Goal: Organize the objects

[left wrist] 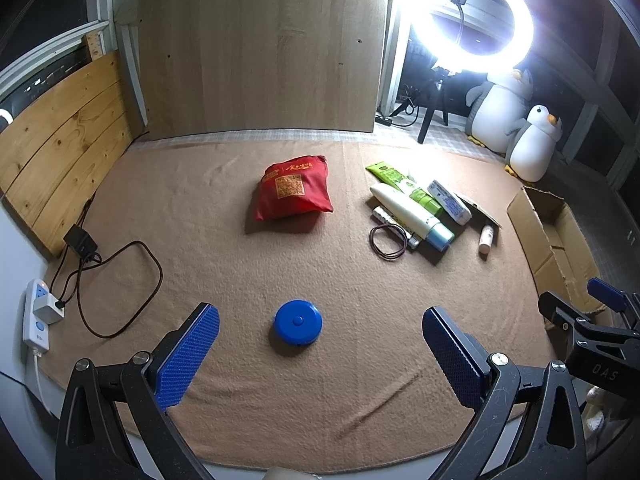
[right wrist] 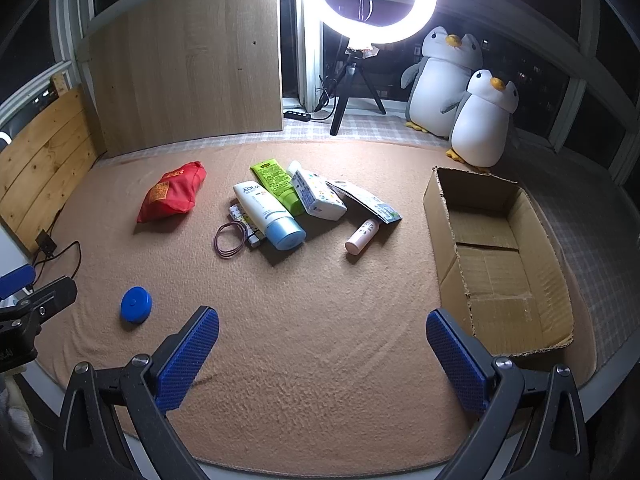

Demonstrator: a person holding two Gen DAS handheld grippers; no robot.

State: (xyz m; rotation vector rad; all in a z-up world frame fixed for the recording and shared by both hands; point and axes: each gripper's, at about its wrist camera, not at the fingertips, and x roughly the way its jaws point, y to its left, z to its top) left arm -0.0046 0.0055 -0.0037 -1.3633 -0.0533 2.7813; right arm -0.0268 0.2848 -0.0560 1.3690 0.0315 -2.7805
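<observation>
A round blue disc lies on the tan blanket, just ahead of my open left gripper and between its fingers' line. A red pouch sits further back. A heap of toiletries lies right of it: a white and blue tube, a green tube, a tissue pack, a small pink bottle and hair ties. My right gripper stands open over bare blanket, holding nothing. An open cardboard box lies to its right.
A power strip with a charger and looped cable lies at the blanket's left edge. Wooden panels stand behind. A ring light on a tripod and two plush penguins stand at the back right.
</observation>
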